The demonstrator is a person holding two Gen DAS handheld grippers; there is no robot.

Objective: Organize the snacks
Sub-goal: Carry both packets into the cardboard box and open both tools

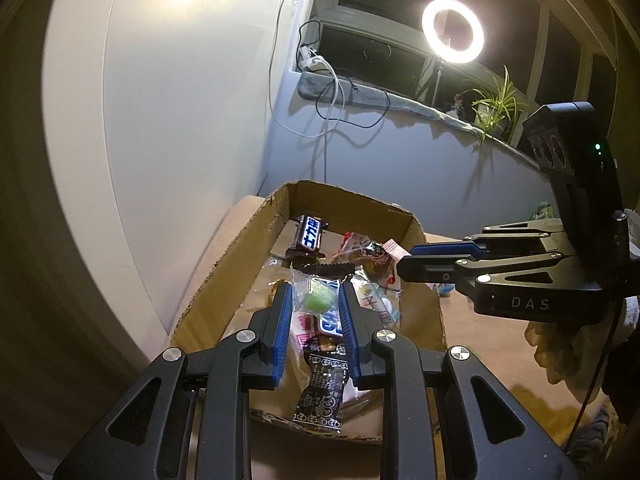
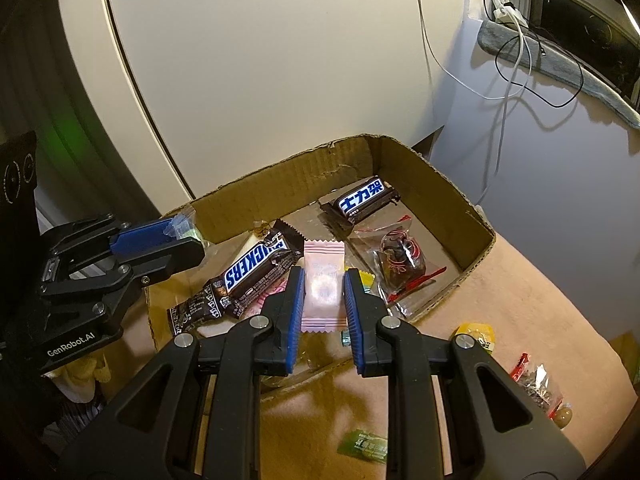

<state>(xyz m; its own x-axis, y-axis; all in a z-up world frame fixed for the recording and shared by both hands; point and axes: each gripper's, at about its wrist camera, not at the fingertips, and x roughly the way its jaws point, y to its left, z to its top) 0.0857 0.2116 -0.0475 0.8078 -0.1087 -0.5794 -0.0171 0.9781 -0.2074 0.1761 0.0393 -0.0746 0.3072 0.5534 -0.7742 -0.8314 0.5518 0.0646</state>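
The box (image 2: 440,184), a shallow cardboard tray on a tan cloth (image 2: 540,280), already holds a heap of snacks: a Snickers bar (image 2: 256,268), a second bar (image 2: 366,196) propped in the far corner, and a dark sweet (image 2: 400,256) in clear wrap. Both hands seem to be at the drop-off step. The right gripper (image 2: 322,294) hangs over the near edge of the box with its pads pinching a pink sachet (image 2: 323,284); the left gripper (image 1: 314,300) hovers over the heap, gripping a clear packet with a green candy (image 1: 318,300) inside. From here I would judge that each need only spread its pads and let the piece fall, the right perhaps after moving a little farther in, since the sachet sits close to the near wall. More snacks wait loose on the cloth outside the box: a yellow packet (image 2: 476,332), a red-edged bag (image 2: 536,384) and a green sachet (image 2: 366,446). The two grippers are near each other over the box and could bump. Cables (image 2: 520,80) trail down the wall behind, well clear.
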